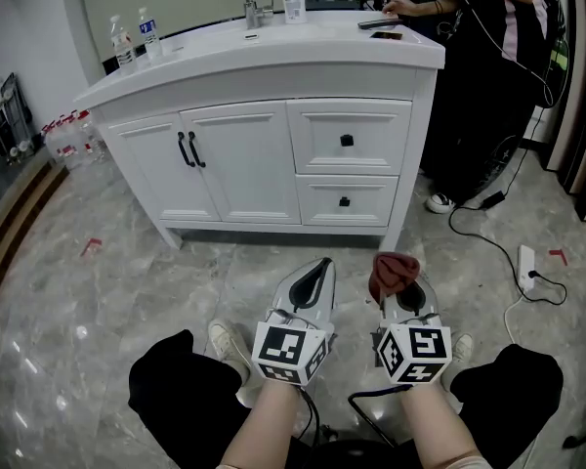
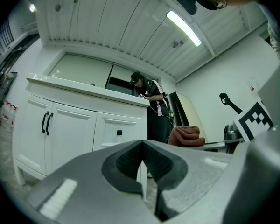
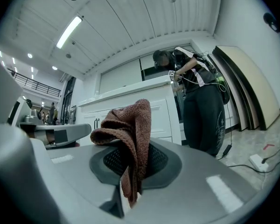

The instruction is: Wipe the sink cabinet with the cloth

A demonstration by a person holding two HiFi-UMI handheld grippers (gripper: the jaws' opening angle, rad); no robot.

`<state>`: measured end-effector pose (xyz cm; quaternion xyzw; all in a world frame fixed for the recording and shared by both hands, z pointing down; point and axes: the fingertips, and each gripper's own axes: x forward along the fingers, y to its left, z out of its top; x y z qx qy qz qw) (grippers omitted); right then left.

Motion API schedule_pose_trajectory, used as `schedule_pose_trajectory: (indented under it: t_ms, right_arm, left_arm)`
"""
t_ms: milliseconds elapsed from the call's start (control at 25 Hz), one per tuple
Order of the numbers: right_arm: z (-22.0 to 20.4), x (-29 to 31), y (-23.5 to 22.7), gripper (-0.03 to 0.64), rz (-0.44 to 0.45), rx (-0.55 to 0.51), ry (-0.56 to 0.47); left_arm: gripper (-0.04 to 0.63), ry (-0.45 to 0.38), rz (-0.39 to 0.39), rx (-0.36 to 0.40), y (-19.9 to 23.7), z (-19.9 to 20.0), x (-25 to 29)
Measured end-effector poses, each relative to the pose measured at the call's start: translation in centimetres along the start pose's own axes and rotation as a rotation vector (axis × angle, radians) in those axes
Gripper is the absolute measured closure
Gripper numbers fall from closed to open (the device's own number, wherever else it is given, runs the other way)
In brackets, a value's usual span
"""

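Big white wooden sink cabinet (image 1: pixel 264 154) w/ black pulls stands ahead of me on the grey stone floor (image 1: pixel 107 291), well apart from both claws. Its white tabletop (image 1: pixel 322 45) carries two clear water bottles (image 1: pixel 149 35) at the left end. A person in dark clothes (image 1: pixel 488 76) stands at its right end. My left claw (image 1: pixel 317 270) is closed, nothing btwn the jaws. My right claw (image 3: pixel 126 178) is clamped on the reddish-brown knitted cloth (image 3: pixel 130 120), which bunches up above the jaws. Progress, as I judge it: cloth in hand, wiping not begun, no contact w/ doors, drawers or top. Whole wipe is left; first I'd need to close in.
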<state>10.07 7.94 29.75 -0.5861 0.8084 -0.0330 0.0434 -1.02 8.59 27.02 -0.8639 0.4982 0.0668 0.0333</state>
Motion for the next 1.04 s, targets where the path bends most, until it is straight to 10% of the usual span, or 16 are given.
schedule_pose_trajectory:
  t_ms: [1040]
  right_arm:
    - [1.2, -1.0, 2.4, 0.540, 0.042, -0.043, -0.008]
  left_arm:
    - [0.595, 0.047, -0.016, 0.057, -1.0, 0.2, -1.7]
